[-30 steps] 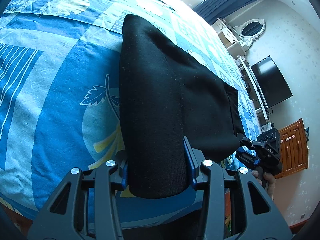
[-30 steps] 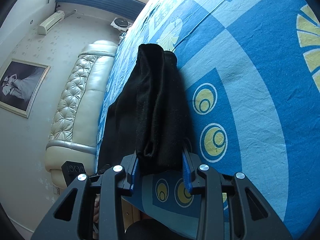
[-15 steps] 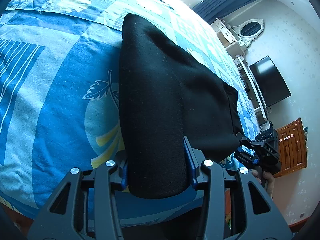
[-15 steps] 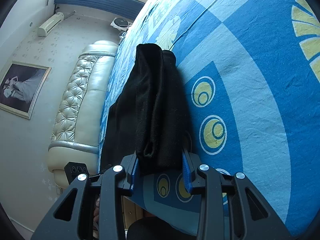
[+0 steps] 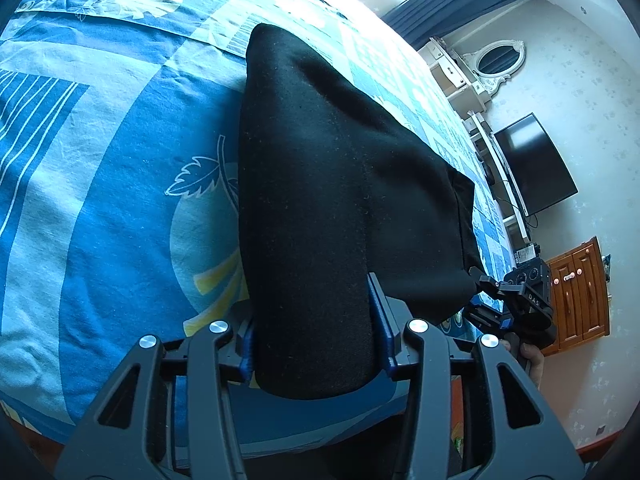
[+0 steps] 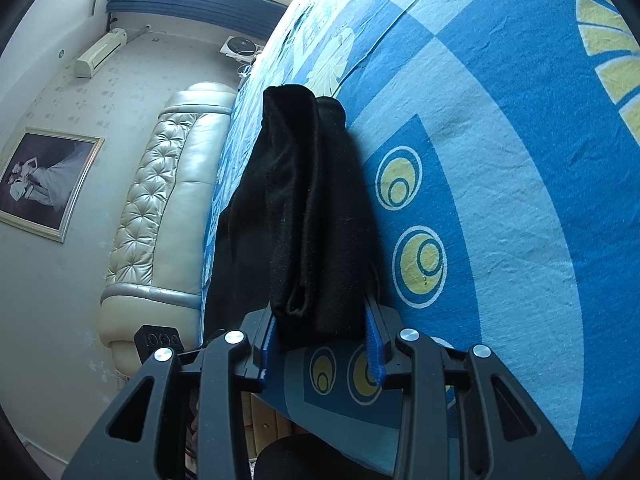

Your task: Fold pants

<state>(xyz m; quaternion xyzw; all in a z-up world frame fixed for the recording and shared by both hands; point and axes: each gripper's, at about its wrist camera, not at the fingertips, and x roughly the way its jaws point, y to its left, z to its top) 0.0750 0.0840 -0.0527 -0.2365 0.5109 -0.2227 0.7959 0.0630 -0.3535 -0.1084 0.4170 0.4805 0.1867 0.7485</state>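
The black pants (image 5: 320, 184) stretch over a bed with a blue patterned sheet (image 5: 100, 200). My left gripper (image 5: 314, 344) is shut on one end of the pants, the cloth bulging between its blue pads. My right gripper (image 6: 320, 336) is shut on the other end, where the pants (image 6: 312, 208) bunch in thick folds. In the left wrist view the right gripper (image 5: 516, 304) shows at the pants' far corner, held by a hand. The cloth between both grippers hangs lifted off the sheet (image 6: 500, 200).
A padded cream headboard (image 6: 160, 220) and a framed picture (image 6: 44, 184) are left of the bed in the right wrist view. A black TV (image 5: 536, 168), a white dresser with mirror (image 5: 496, 56) and a wooden cabinet (image 5: 580, 288) stand beyond the bed's other side.
Both grippers keep their hold on the pants. The views shift slightly, with the pants carried a little further over the bed.
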